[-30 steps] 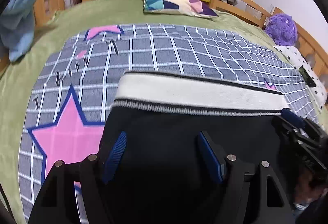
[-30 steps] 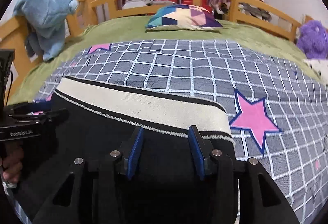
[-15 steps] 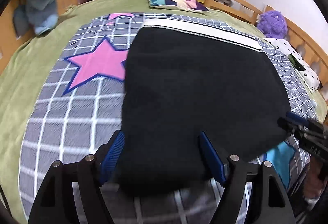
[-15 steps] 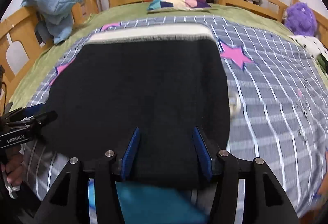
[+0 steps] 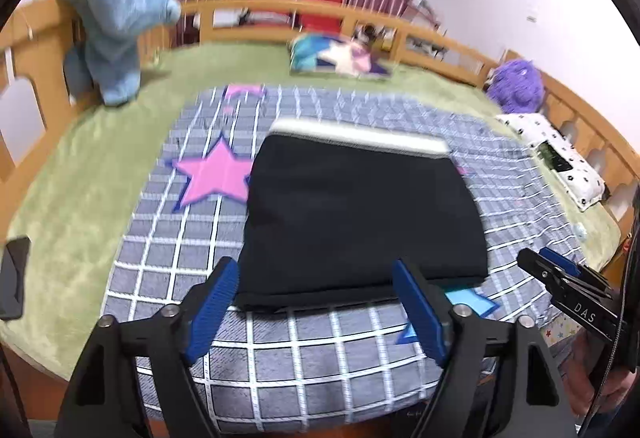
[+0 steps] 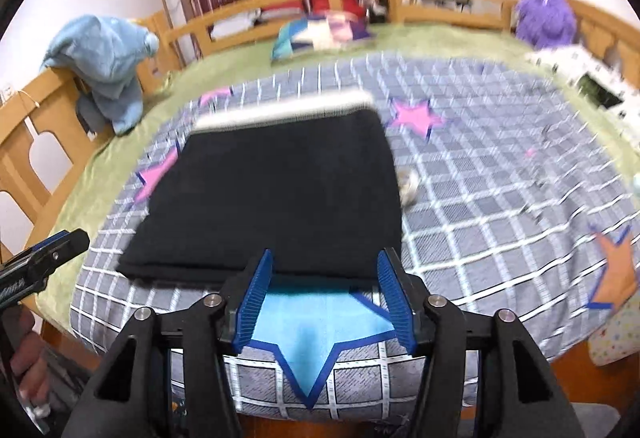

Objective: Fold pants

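Pants [image 5: 360, 213] lie folded flat on the bed [image 5: 100, 173], just ahead of my fingers, waistband at the far end. Both my left gripper [image 5: 316, 310] and right gripper [image 6: 326, 298] have just been opening and hold nothing. The near edge runs side to side, as close to one hand as the other.

pants [image 5: 360, 213] | black, with a white waistband along the far edge | folded into a flat, roughly square stack | lying on the grey checked blanket, between pink stars, near edge just above a blue star by the bed's front
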